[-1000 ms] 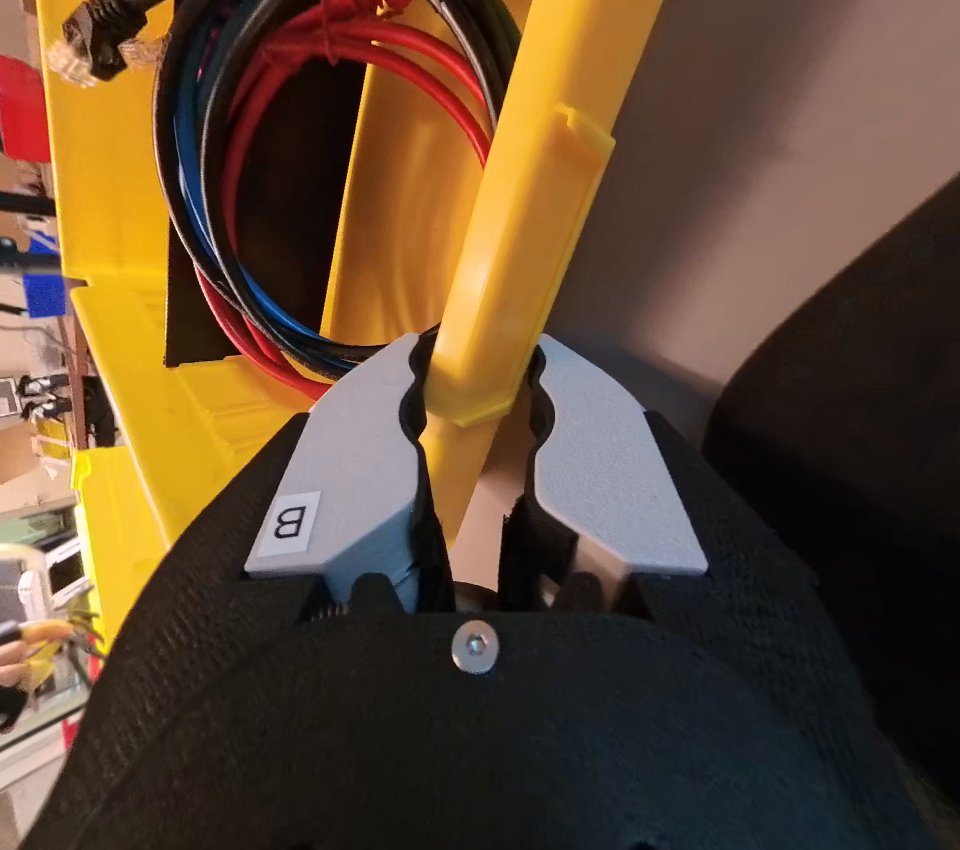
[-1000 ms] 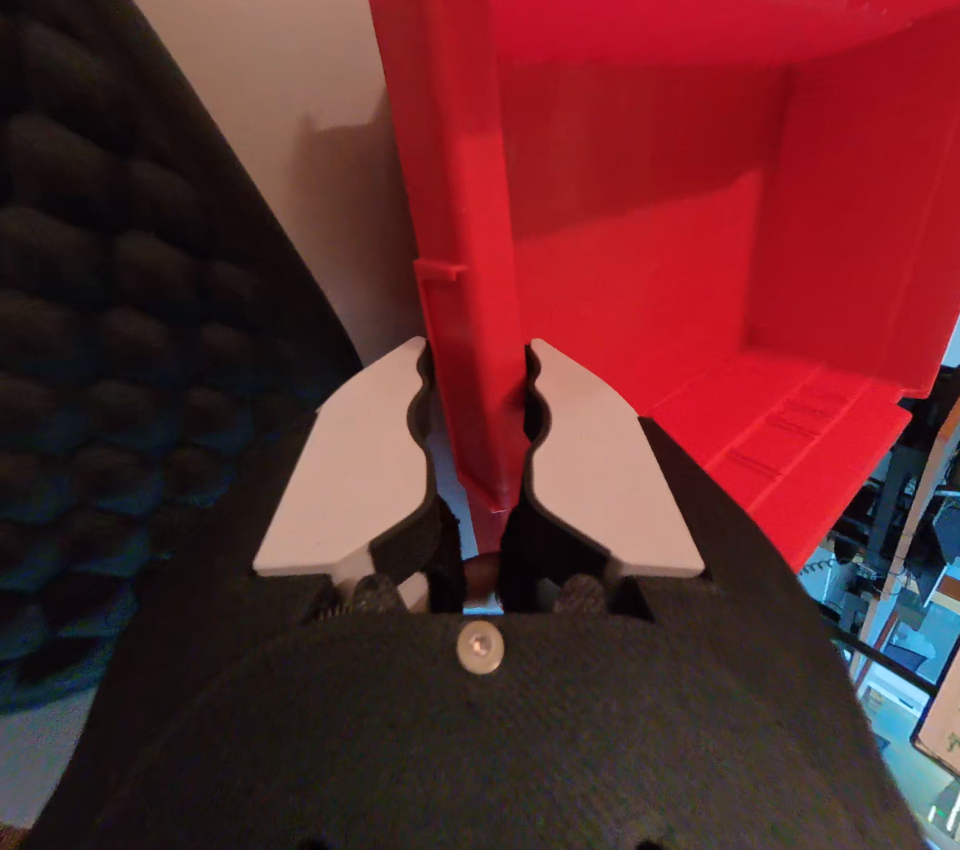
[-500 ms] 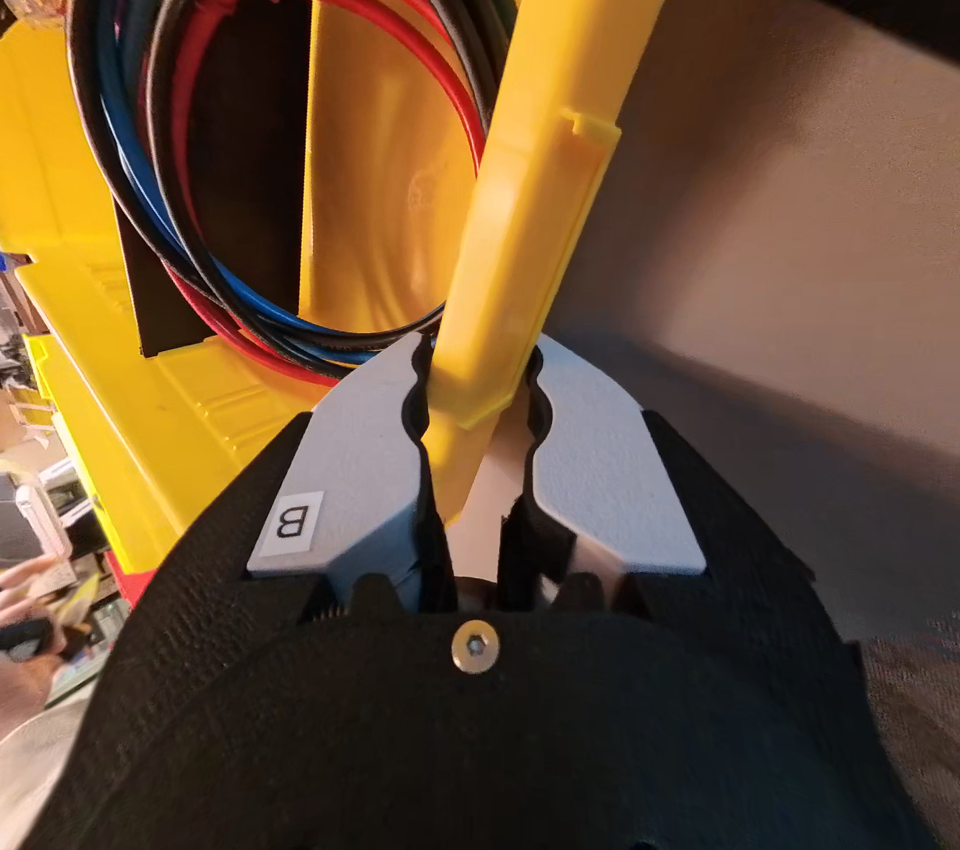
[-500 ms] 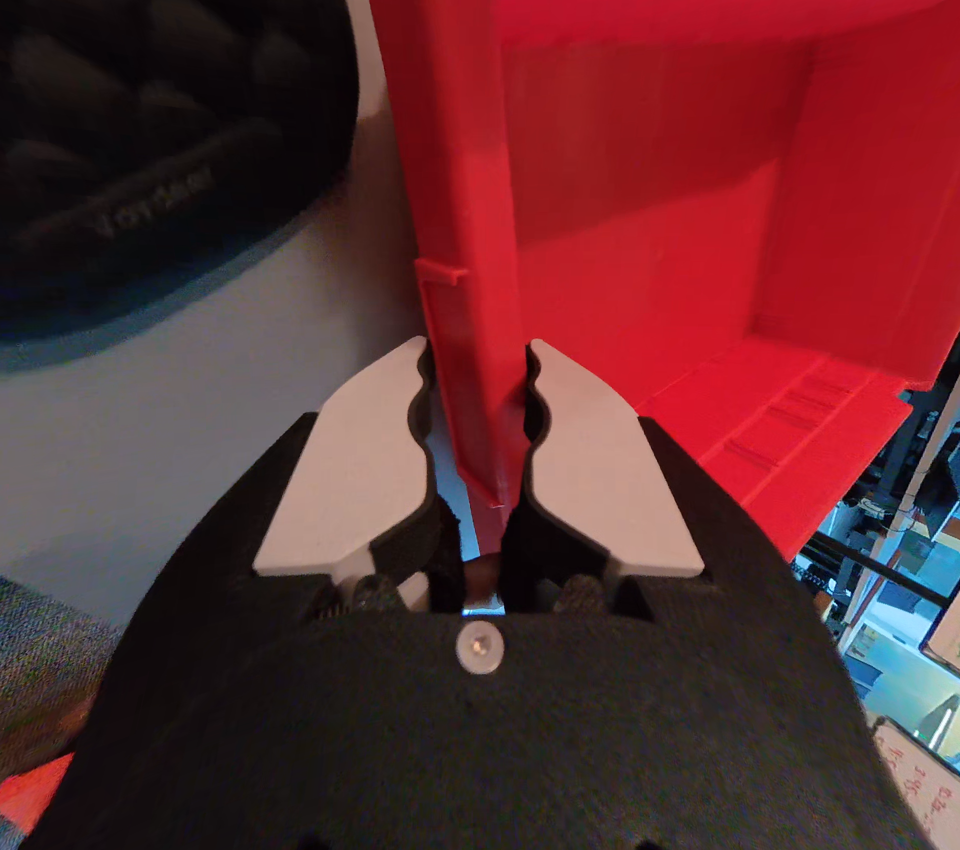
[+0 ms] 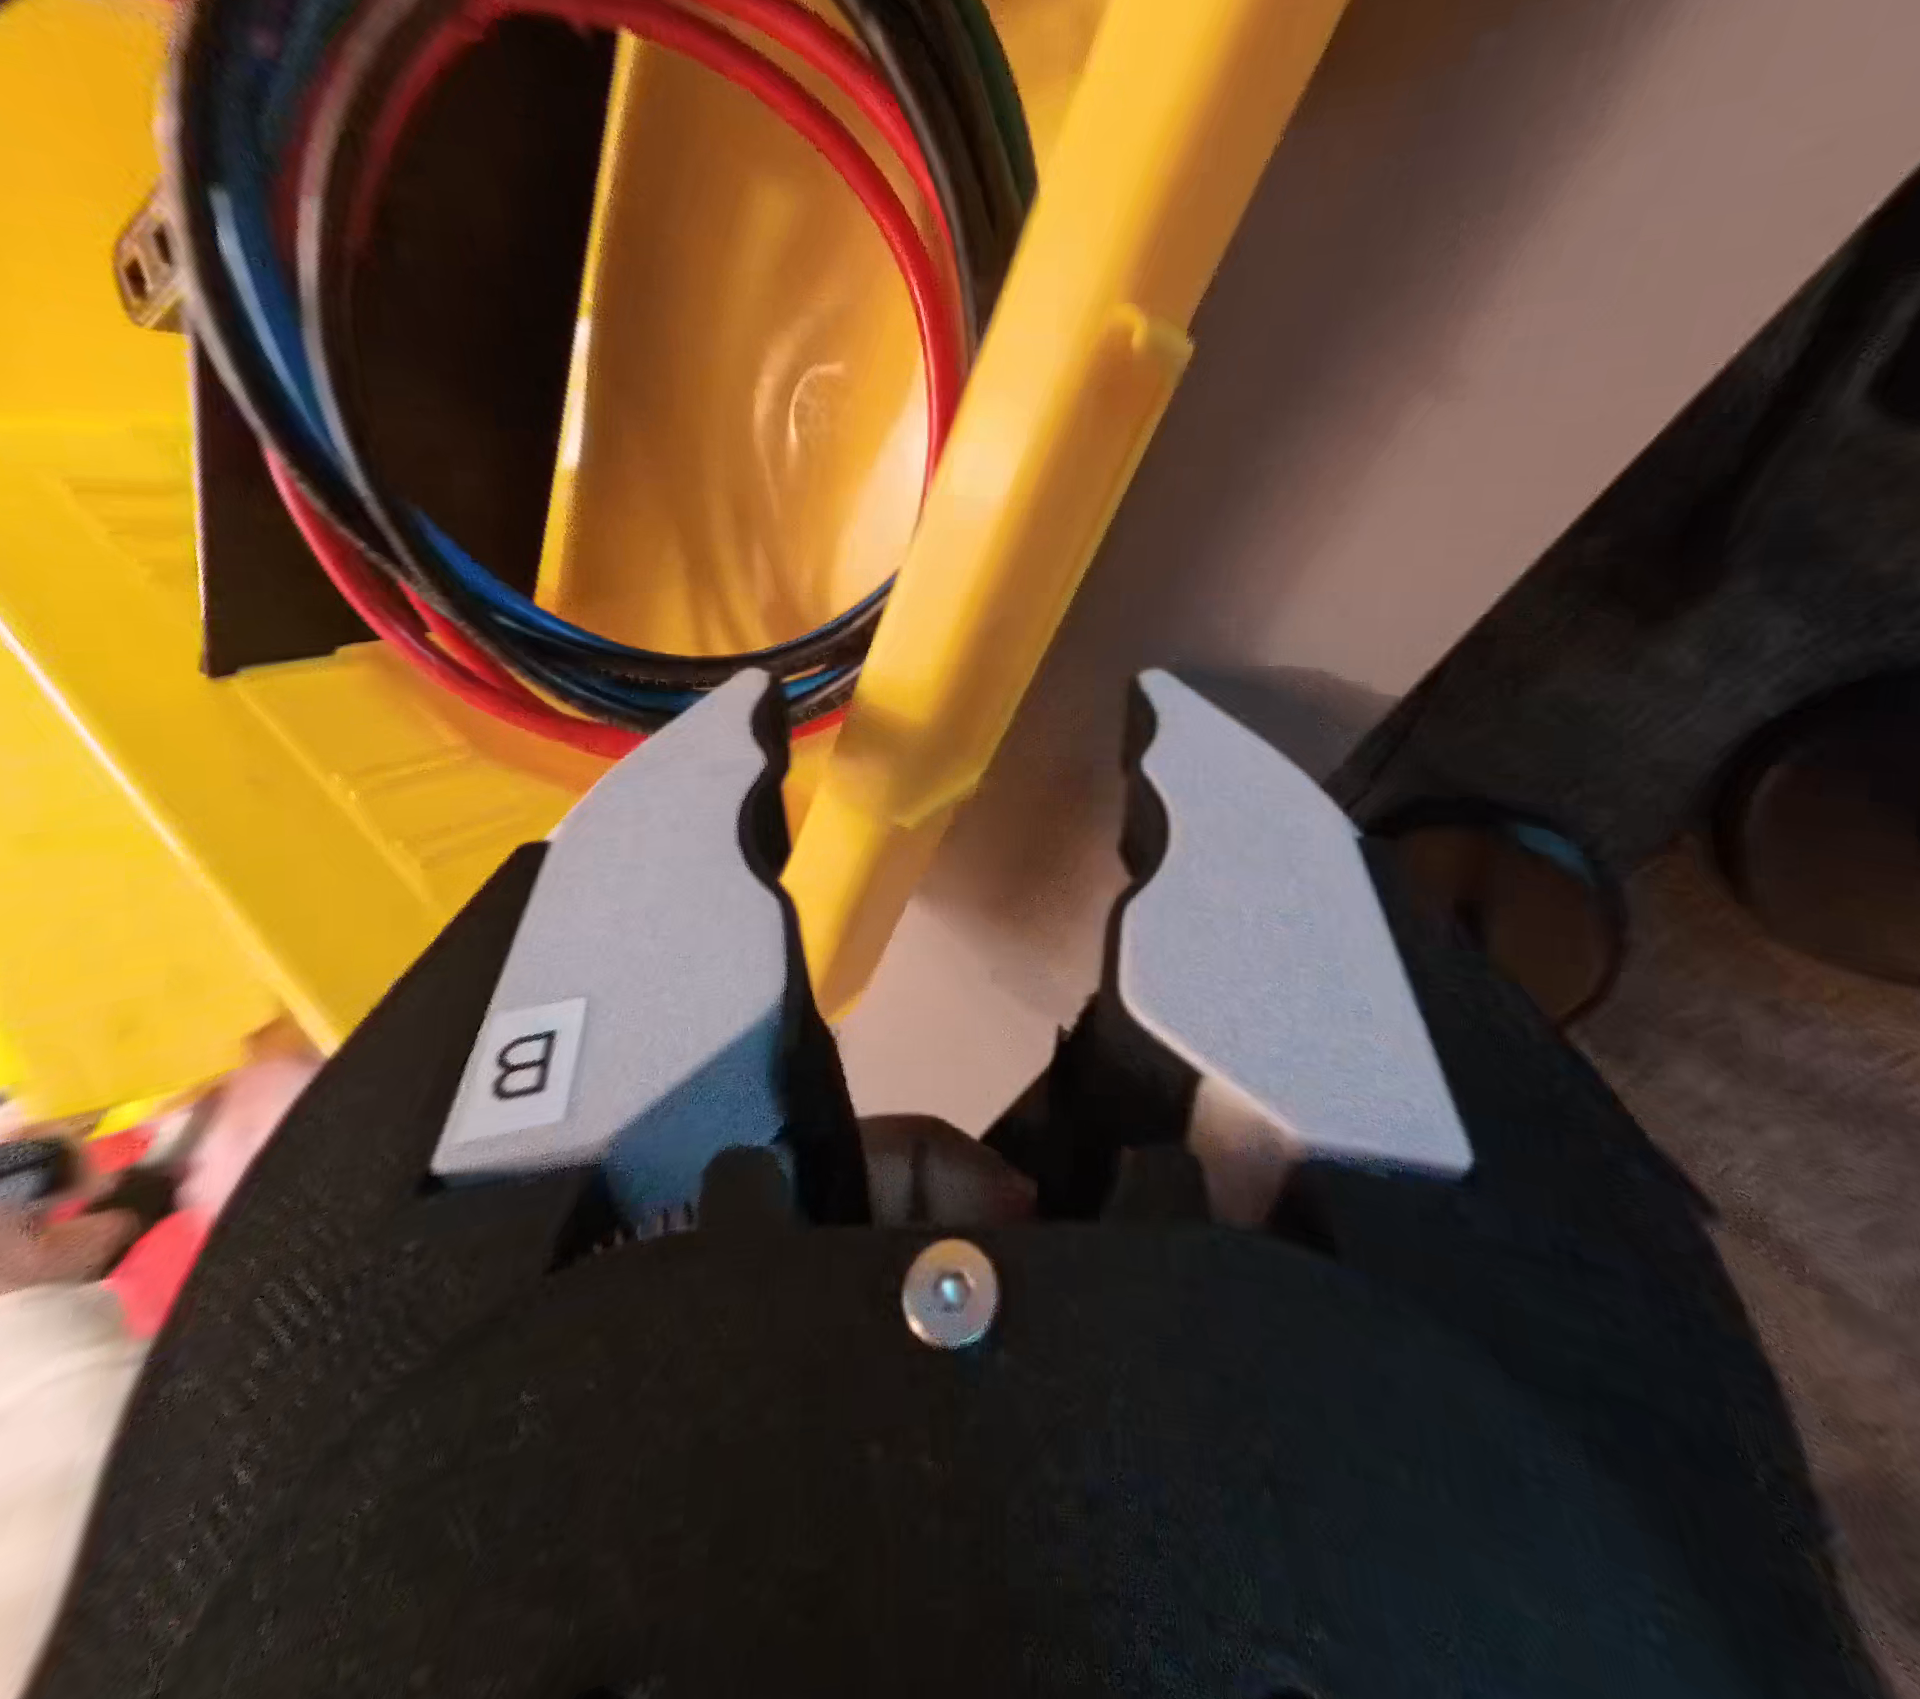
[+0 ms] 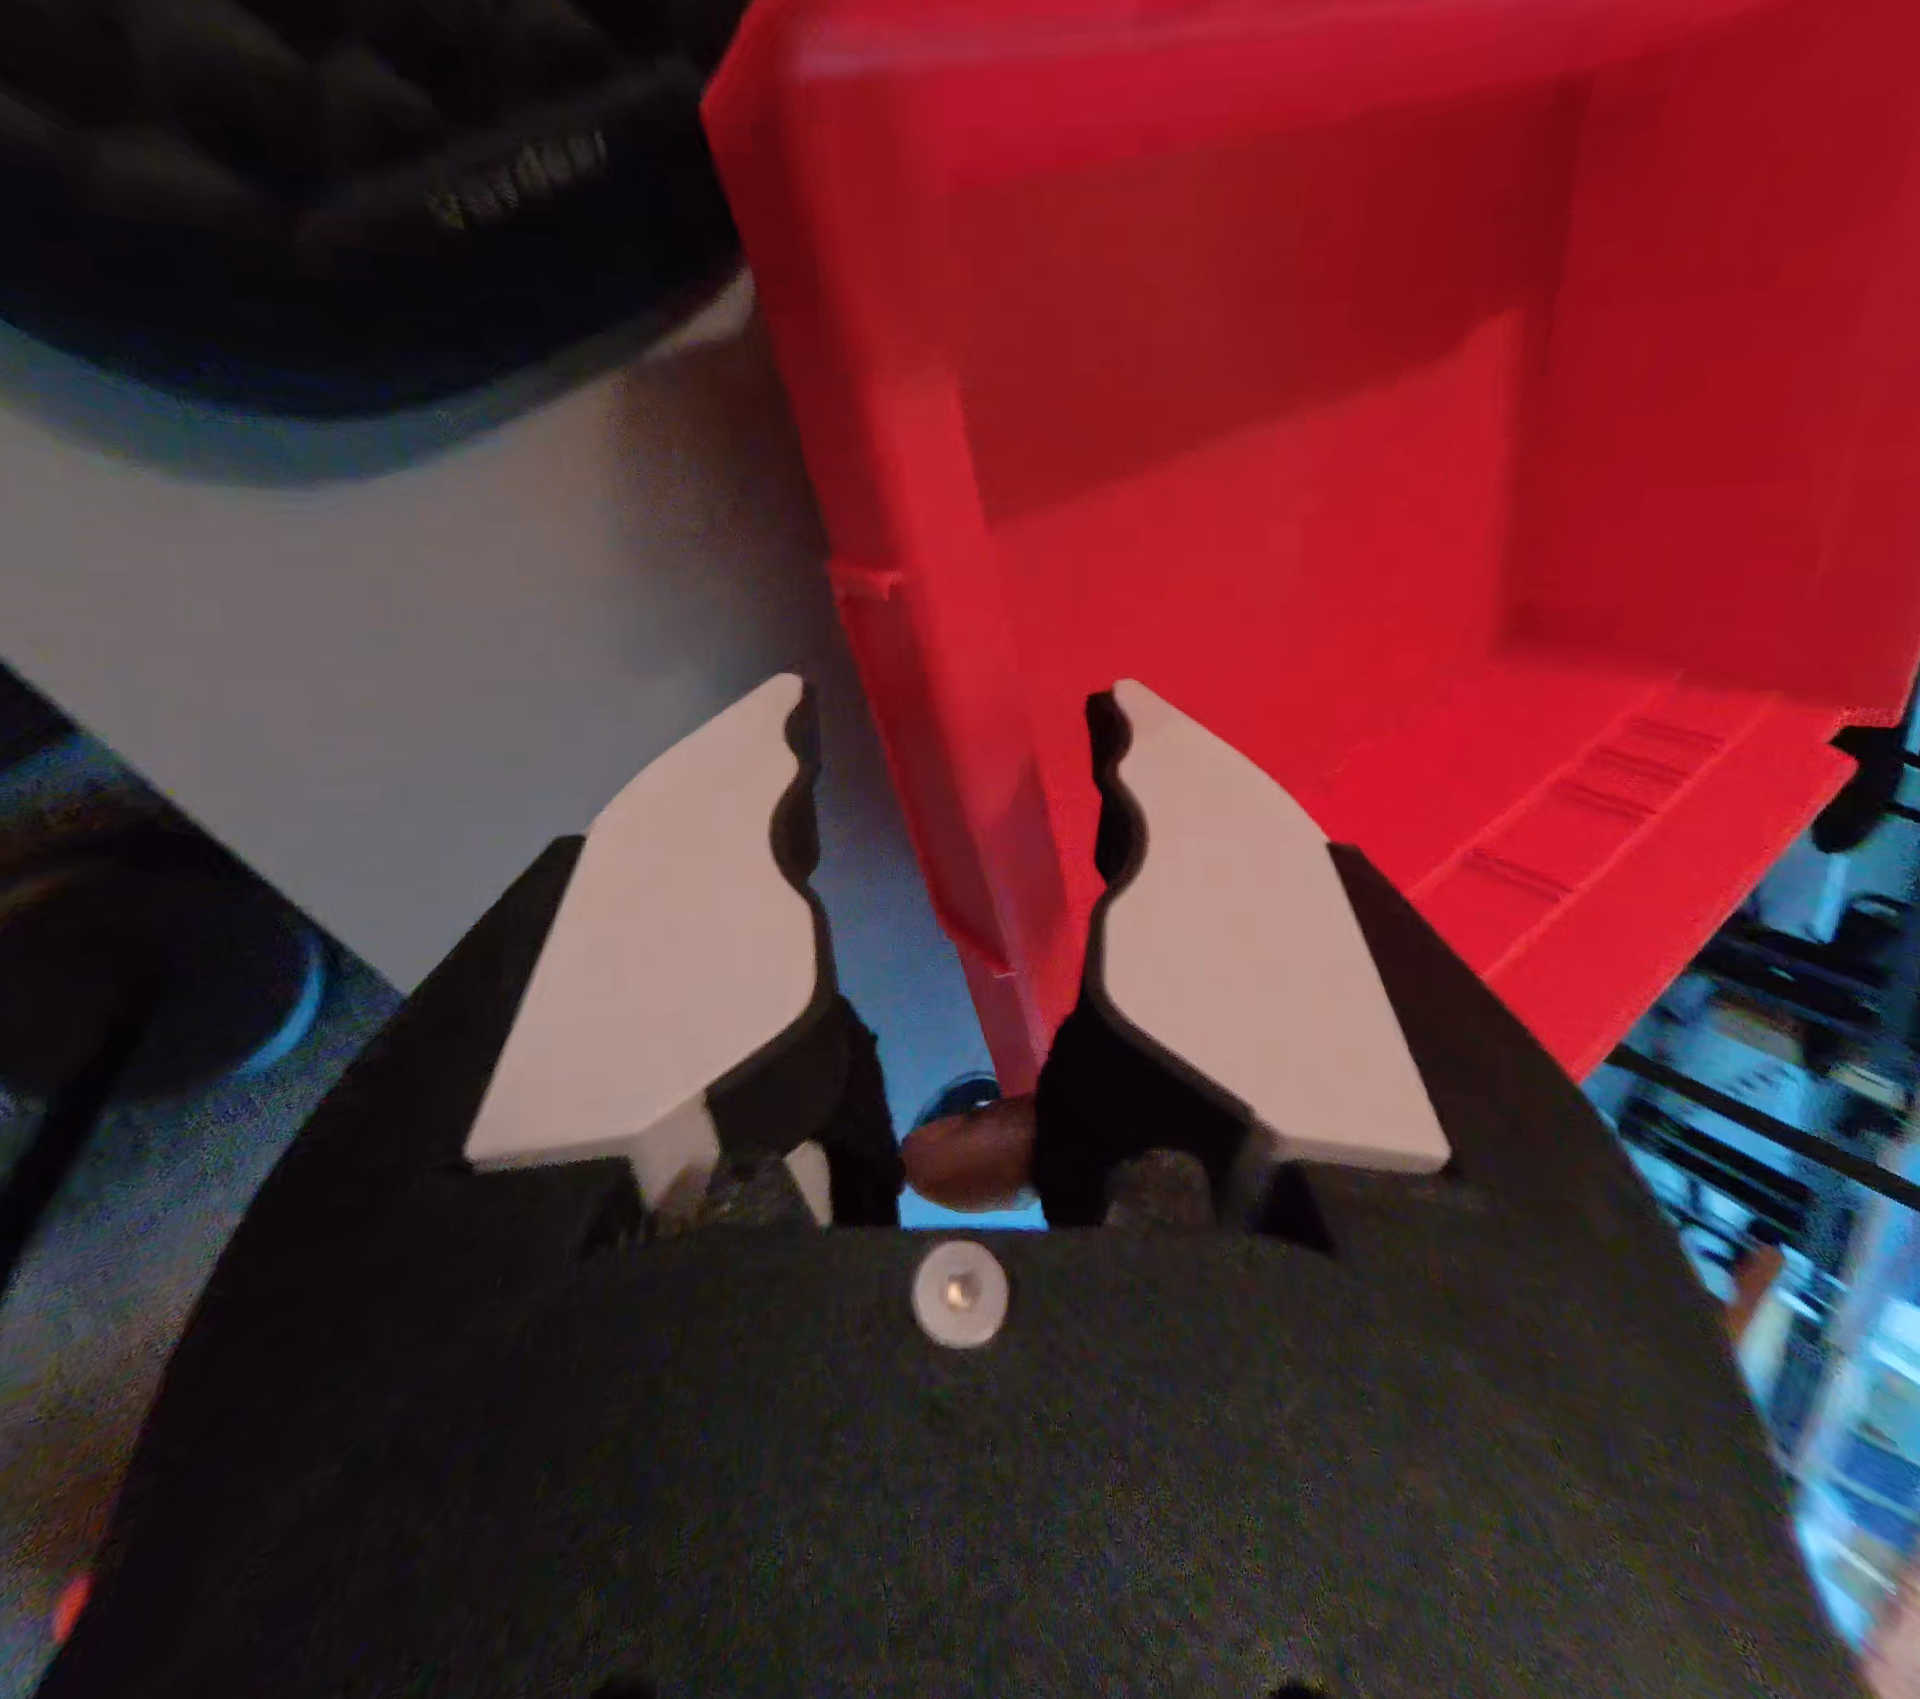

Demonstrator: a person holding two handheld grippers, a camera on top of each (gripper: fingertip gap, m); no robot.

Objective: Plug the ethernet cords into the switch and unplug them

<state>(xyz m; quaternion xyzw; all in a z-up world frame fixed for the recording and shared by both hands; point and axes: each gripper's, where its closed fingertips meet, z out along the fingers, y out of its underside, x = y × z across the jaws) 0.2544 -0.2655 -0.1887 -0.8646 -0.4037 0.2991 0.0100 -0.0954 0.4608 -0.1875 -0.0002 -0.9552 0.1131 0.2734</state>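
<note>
In the left wrist view, a yellow bin (image 5: 1049,444) holds coiled ethernet cords (image 5: 582,610) in red, blue and black, with a black box behind them. My left gripper (image 5: 945,693) is open, and the bin's side wall stands between its jaws against the left finger. In the right wrist view, an empty red bin (image 6: 1299,454) has its side wall between the jaws of my right gripper (image 6: 945,704), which is open with the wall near the right finger. No switch is clearly visible.
A pale table surface (image 6: 416,610) lies under both bins. Black foam padding (image 6: 312,39) sits at the upper left of the right view. A dark object (image 5: 1714,589) lies to the right in the left view. Shelving and clutter show at the far right (image 6: 1818,1182). My hands' fingertips stand some 80 cm from each other.
Both grippers have opened and let go of the bin walls they were shut on. Both views have shifted and are blurred.
</note>
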